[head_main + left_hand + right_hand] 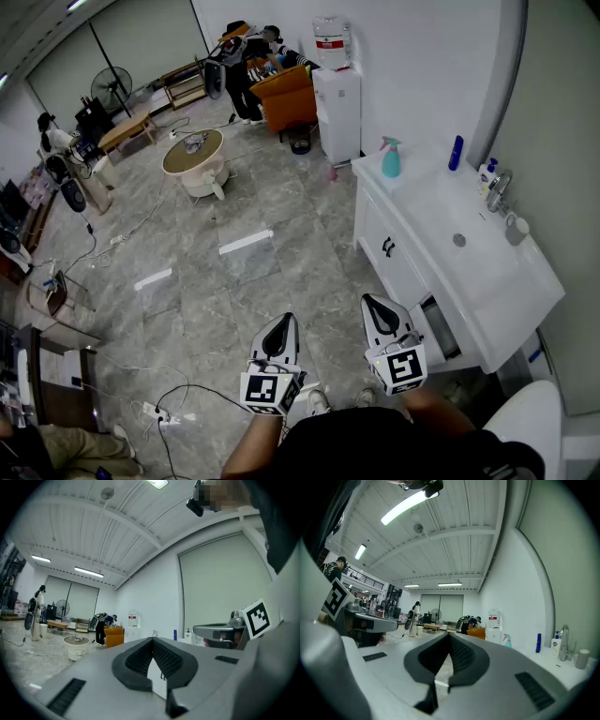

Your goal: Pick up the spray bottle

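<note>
A teal spray bottle (391, 158) with a pink trigger stands on the far left corner of the white vanity counter (427, 202). It shows small in the right gripper view as the spray bottle (506, 641) and barely in the left gripper view (154, 633). My left gripper (280, 330) and right gripper (373, 303) are held level near my body, well short of the counter. Both are shut, jaws touching at the tips, with nothing between them. The right gripper (450, 638) and left gripper (153, 641) point across the room.
A dark blue bottle (456, 153), a pump bottle (487, 177), a tap (500, 190) and a cup (516, 229) stand along the sink's back. A water dispenser (337, 103) stands beyond the counter. A toilet (531, 427) sits at lower right; cables (173, 398) lie on the floor at left.
</note>
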The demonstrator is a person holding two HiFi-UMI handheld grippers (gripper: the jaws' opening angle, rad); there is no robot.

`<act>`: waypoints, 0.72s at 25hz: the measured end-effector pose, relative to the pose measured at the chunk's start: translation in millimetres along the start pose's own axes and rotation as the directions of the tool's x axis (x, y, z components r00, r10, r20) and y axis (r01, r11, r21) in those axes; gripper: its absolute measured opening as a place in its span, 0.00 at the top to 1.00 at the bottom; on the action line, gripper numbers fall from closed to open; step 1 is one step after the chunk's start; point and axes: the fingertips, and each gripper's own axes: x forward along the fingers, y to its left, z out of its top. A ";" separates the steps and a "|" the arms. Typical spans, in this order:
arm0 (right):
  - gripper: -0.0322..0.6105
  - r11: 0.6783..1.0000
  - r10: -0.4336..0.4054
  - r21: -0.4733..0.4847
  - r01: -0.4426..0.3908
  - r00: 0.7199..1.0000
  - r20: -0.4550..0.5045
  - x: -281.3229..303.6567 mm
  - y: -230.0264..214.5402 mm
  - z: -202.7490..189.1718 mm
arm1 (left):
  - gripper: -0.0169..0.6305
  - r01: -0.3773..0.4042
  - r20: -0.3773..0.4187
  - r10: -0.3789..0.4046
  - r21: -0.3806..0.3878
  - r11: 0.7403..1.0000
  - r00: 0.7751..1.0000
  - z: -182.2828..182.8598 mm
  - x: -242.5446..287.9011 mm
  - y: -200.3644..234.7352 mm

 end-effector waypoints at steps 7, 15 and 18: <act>0.95 1.000 0.012 -0.004 -0.012 1.000 -0.024 3.7 7.8 -4.8 | 0.98 -0.005 -0.013 0.005 -0.017 1.000 1.000 -6.5 -5.0 8.5; 0.95 0.999 0.039 0.004 -0.039 0.998 -0.047 3.1 28.9 -13.3 | 0.98 -0.006 -0.024 0.005 -0.041 0.999 1.000 -11.4 -19.4 26.9; 0.95 0.999 0.042 0.023 -0.042 0.999 -0.017 7.2 38.2 -9.6 | 0.98 0.002 -0.025 -0.003 -0.038 0.999 1.000 -11.7 -24.2 36.2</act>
